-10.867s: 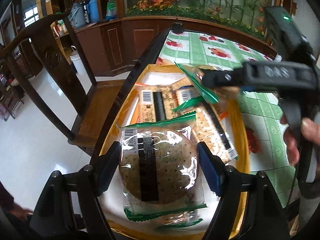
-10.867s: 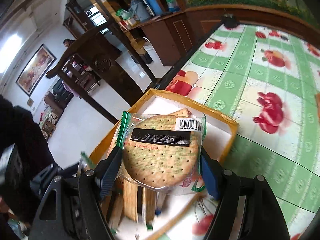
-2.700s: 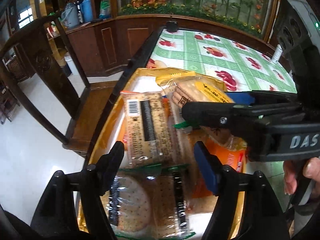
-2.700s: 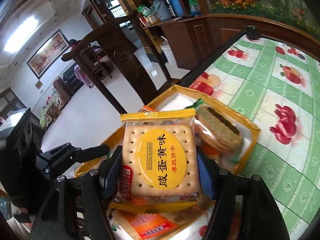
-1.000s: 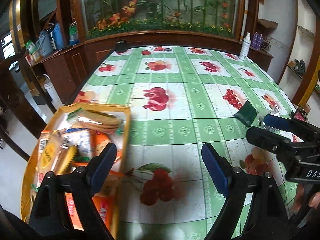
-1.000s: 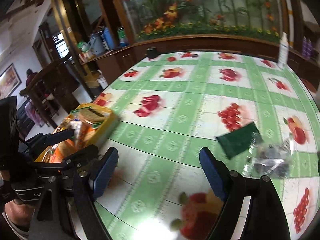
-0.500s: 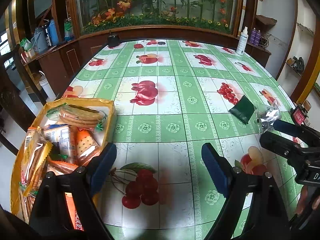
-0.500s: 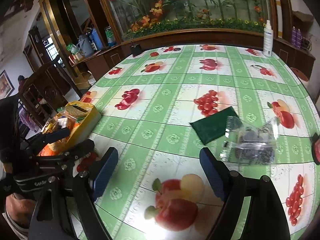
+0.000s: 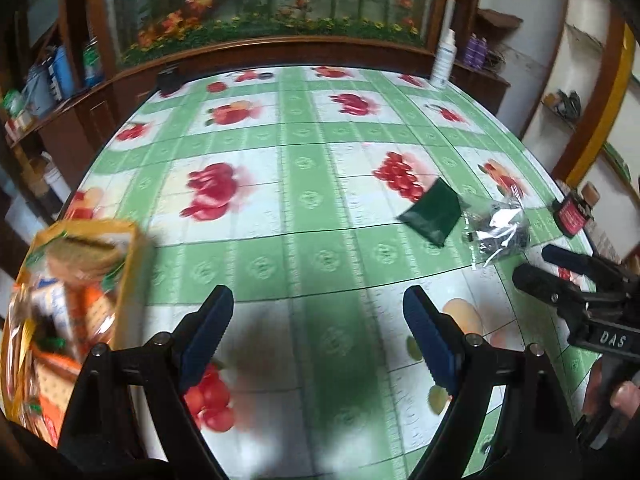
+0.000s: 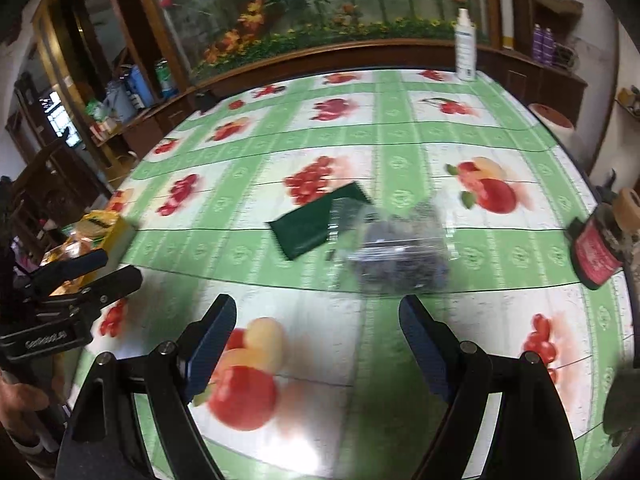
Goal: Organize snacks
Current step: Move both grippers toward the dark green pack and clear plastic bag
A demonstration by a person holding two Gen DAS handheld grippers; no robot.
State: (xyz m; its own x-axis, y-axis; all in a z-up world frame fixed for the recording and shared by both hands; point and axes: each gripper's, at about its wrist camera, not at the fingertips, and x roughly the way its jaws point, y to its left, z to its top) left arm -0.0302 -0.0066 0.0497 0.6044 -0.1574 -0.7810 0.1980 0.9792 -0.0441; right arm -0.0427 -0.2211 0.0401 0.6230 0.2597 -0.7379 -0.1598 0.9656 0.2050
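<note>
Snack packets, dark green (image 10: 316, 226) and clear (image 10: 394, 250), lie just ahead of the spread, empty right gripper (image 10: 318, 344), nearer than the spread, empty left gripper (image 9: 318, 334).

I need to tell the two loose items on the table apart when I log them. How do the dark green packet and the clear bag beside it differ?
The dark green packet is opaque and lies flat; the clear bag is see-through, crinkled and puffed up, with dark contents. The green packet lies nearer the yellow box of snacks; the clear bag lies on the far side of it. Both rest on the tablecloth, held by neither gripper.
</note>
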